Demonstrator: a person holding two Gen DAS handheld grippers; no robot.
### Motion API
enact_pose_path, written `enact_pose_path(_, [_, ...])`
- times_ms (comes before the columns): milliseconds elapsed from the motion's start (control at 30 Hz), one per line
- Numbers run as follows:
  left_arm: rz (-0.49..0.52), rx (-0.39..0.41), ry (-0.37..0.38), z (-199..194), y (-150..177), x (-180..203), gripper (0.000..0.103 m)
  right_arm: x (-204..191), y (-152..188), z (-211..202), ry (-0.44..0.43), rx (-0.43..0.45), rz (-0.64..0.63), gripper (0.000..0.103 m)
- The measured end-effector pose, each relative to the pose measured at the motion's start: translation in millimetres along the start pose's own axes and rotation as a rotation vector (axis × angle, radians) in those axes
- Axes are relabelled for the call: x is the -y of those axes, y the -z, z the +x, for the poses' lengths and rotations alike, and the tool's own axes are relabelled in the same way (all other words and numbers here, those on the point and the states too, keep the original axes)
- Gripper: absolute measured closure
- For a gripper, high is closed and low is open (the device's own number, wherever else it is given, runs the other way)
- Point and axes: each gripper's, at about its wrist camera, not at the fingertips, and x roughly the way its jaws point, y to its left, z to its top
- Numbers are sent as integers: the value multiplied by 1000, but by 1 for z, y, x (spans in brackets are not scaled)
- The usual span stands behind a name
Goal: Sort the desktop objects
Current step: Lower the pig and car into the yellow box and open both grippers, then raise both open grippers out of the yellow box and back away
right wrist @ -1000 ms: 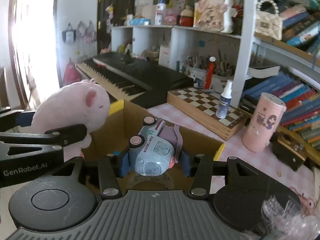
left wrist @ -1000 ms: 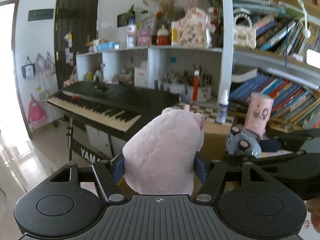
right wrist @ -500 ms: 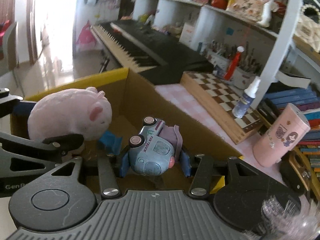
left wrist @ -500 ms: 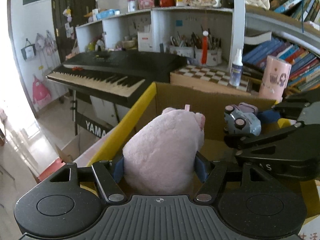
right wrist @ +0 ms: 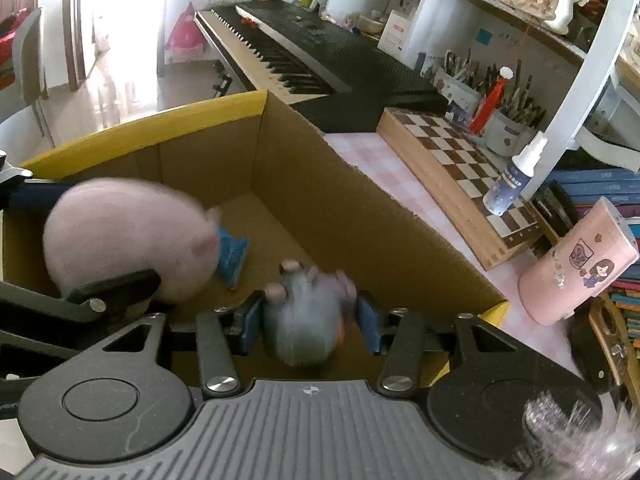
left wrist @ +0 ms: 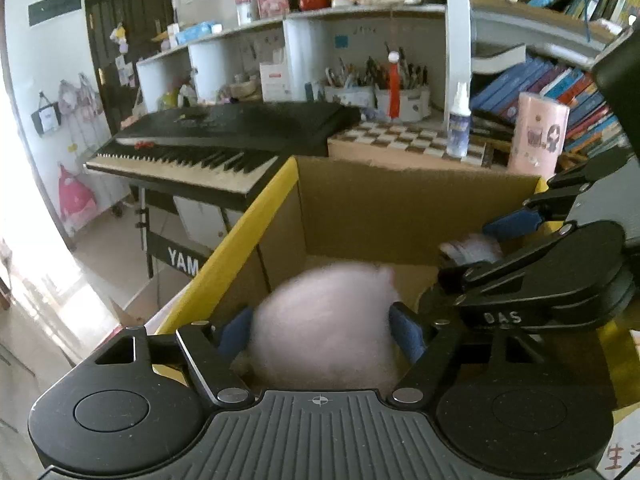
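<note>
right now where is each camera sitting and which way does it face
Left wrist: sits on the left hand-held gripper, looking down into the cardboard box, pink plush between its opening jaws; the right hand-held gripper enters at right.
Right wrist: sits on the right hand-held gripper, looking into the box, blurred toy truck between its opening jaws; the left gripper shows at left.
Shared: box, plush, keyboard, chessboard.
</note>
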Motion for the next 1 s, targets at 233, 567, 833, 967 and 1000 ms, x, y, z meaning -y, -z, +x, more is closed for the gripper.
enact_pose_path(233, [-4,100,-8,-26,-3,-6,21,3,4,-20,38,67,54,48])
enact_pose_path(567, [-104,160,-26,-58,6,-35,21,-5,18,-78,116,208,213,48])
enact_pose_path(833, [-130,182,-14,-79,24,-51,20,-21,43,-119,227,276,367,48])
enact_pose_path(967, [-151,184,-3,-89,35,-61,20,-33,60,-134,271,283,451,48])
enact_pose_path(1000, [-155,182,1,-92,38,-64,20,-37,65,-137,282,282,463,48])
